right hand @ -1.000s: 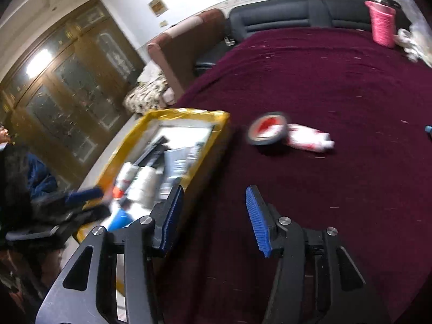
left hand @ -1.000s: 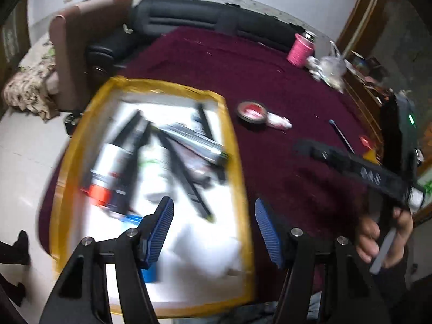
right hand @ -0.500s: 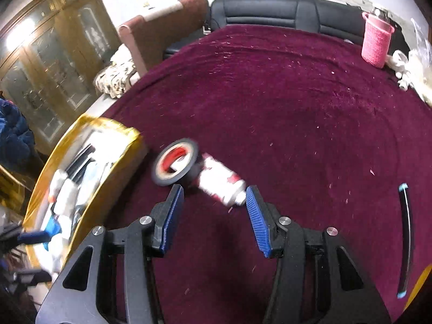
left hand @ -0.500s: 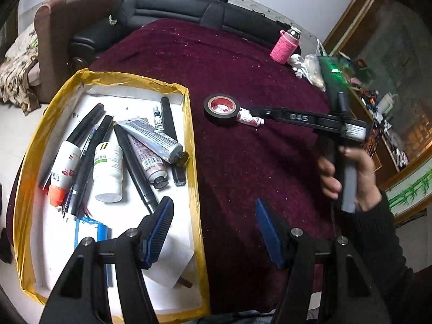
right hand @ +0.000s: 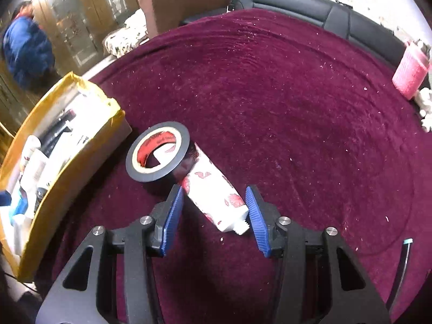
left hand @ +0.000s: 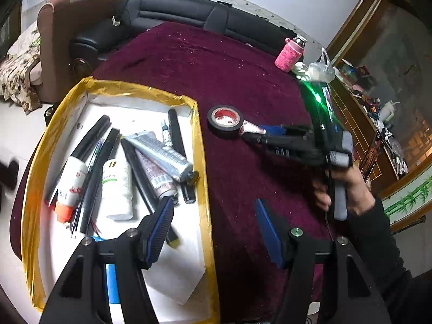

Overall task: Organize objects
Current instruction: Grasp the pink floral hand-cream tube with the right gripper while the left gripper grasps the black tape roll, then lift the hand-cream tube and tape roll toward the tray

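The right hand-held gripper (right hand: pixel 213 213) stood open with its blue pads either side of the white, red-flowered tube (right hand: pixel 214 198), which lay aslant on the maroon table (right hand: pixel 297 108), its far end touching the black tape roll (right hand: pixel 158 151) beside the yellow-edged tray (right hand: pixel 67 167). The left hand-held gripper (left hand: pixel 212 229) hovered open and empty over the tray's near edge. Because the tube lay crooked between the pads, closing might pinch only its threaded end, so it could swivel, slip out or nudge the roll.
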Tool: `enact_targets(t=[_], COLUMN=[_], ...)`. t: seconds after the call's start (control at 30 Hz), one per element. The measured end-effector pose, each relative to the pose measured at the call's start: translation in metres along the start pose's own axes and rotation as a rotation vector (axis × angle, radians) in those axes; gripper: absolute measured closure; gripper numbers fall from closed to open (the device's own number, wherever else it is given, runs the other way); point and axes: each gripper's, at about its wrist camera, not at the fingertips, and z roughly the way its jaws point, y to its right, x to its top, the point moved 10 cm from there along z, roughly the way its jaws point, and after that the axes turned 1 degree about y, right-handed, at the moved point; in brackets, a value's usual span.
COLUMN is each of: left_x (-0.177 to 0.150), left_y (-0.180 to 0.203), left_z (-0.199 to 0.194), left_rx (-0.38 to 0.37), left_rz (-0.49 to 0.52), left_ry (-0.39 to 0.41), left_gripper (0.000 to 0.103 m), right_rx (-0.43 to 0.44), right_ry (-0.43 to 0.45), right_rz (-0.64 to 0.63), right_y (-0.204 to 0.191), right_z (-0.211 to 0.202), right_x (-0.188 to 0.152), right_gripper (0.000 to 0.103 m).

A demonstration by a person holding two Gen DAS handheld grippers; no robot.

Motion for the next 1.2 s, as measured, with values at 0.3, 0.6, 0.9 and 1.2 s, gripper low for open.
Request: enact_targets(t=[0.3,0.6,0.9,1.2], left_x=[0.018,0.066,0.11,0.094], left_y=[0.032,0.043,0.016,0.02], left_z=[0.033,0.089,0.161,0.177], left_rx=[-0.012,0.055,0.192,0.211], left_rz=[0.046,0.063,0.16,0.294], left_ry=[-0.069,-0.12,-0.244,-0.321], left_gripper=[0.04,0.041,0.061,0.08], right_rx=[-0.072,-0.056,0.013,0.009], right_ry=[-0.021,0.079,0.141,0.135], right_rz=[0.156,0.306,0.338,0.364], right_y=[-0.013,-0.014,-0.016,-0.013], right_z=[-0.048,-0.081,-0.067,-0.06], right_x=[-0.071,-0.093,-0.081,-0.081], right_gripper=[0.075,0.06,0.053,0.053])
